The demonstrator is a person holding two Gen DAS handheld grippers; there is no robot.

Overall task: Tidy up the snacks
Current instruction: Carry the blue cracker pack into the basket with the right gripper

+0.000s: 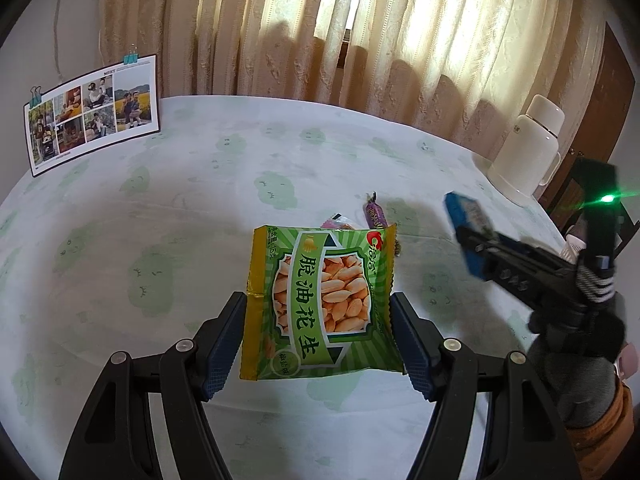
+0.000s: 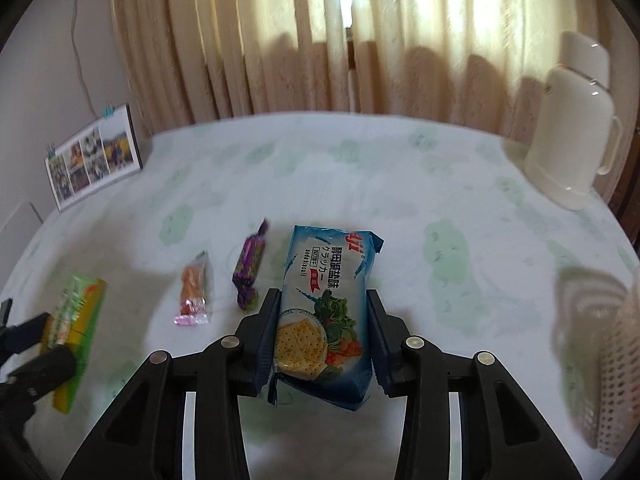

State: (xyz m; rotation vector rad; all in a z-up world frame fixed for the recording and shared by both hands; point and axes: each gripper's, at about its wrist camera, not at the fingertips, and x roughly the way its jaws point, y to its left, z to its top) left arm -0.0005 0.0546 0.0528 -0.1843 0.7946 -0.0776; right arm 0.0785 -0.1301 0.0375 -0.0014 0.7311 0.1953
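Observation:
My left gripper (image 1: pixel 318 340) is shut on a green peanut packet (image 1: pixel 324 304) and holds it above the table. My right gripper (image 2: pixel 320 336) is shut on a blue soda-cracker packet (image 2: pixel 326 312), also lifted; it shows in the left wrist view (image 1: pixel 466 232) at the right. On the tablecloth lie a purple wrapped candy (image 2: pixel 250 266) and a small orange snack in a clear wrapper (image 2: pixel 193 290), both left of the right gripper. The purple candy (image 1: pixel 374 212) shows beyond the peanut packet. In the right wrist view the peanut packet (image 2: pixel 76 320) is at far left.
A pale perforated basket (image 2: pixel 618 364) stands at the right table edge. A white thermos jug (image 2: pixel 572 128) stands at the back right. A photo collage board (image 1: pixel 90 114) leans at the back left. Curtains hang behind the table (image 1: pixel 200 200).

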